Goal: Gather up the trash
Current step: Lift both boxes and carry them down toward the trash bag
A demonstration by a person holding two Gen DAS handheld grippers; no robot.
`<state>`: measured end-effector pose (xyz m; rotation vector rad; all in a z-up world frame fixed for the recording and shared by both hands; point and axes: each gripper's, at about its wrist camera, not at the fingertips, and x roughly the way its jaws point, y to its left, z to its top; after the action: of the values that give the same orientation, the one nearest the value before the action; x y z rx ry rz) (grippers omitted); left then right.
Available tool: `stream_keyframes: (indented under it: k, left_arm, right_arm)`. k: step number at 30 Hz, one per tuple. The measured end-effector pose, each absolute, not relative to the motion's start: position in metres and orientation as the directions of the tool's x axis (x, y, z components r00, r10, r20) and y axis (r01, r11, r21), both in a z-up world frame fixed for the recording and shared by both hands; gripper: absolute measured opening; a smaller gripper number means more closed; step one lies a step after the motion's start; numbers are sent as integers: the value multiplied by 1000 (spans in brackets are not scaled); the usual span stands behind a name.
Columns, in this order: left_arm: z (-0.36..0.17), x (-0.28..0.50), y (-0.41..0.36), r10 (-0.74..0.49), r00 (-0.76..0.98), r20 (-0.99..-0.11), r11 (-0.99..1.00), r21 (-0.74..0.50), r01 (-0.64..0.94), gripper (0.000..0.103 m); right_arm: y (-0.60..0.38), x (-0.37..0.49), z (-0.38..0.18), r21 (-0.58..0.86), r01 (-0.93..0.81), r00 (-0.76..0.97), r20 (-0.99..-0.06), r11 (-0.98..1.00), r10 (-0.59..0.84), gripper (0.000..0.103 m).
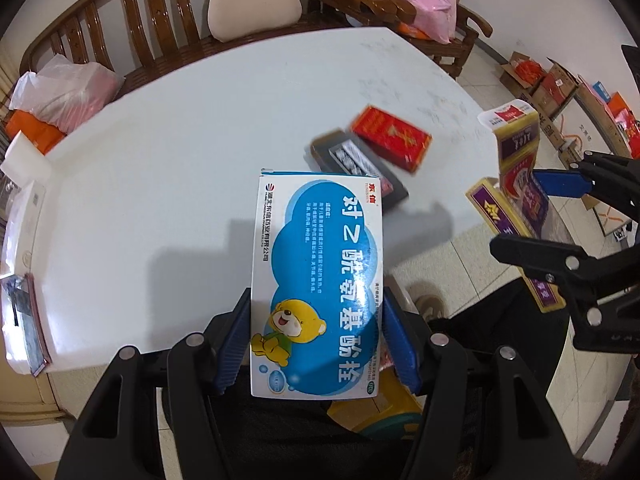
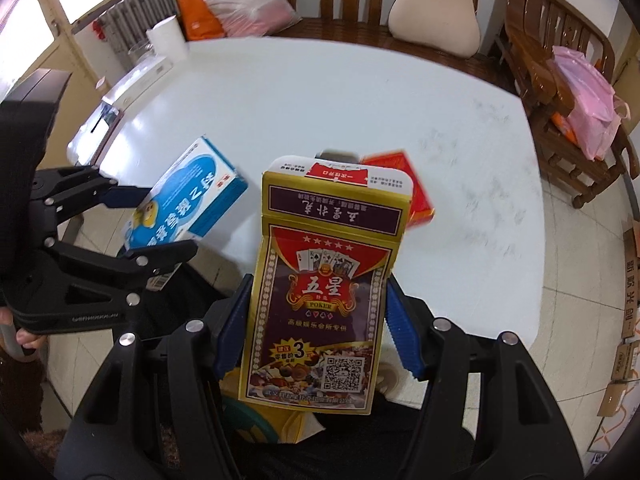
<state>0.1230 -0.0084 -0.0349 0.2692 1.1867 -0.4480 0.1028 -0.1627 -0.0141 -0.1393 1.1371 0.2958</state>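
My left gripper (image 1: 316,344) is shut on a blue and white medicine box (image 1: 316,272) with a yellow bear, held above the near edge of the white table (image 1: 180,140). It also shows in the right wrist view (image 2: 184,200). My right gripper (image 2: 316,332) is shut on a gold and purple playing-card box (image 2: 324,292), also seen in the left wrist view (image 1: 516,176). A red box (image 1: 392,136) and a dark flat box (image 1: 356,164) lie on the table beyond both grippers.
A wooden bench (image 1: 132,12) with a beige cushion (image 1: 252,4) and plastic bags stands behind the table. White items lie at the table's left edge (image 1: 24,216). Cardboard boxes (image 1: 556,88) sit on the floor at right. Something yellow (image 1: 380,412) lies under the left gripper.
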Motion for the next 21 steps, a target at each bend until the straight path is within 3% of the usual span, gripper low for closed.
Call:
stream_keyframes:
  k: [21]
  left_arm:
    - [-111,48,-19,-237,263,-935,836,-59,545,60]
  right_arm:
    - [-145,28,-103,15,-326,324,-937,945,127,61]
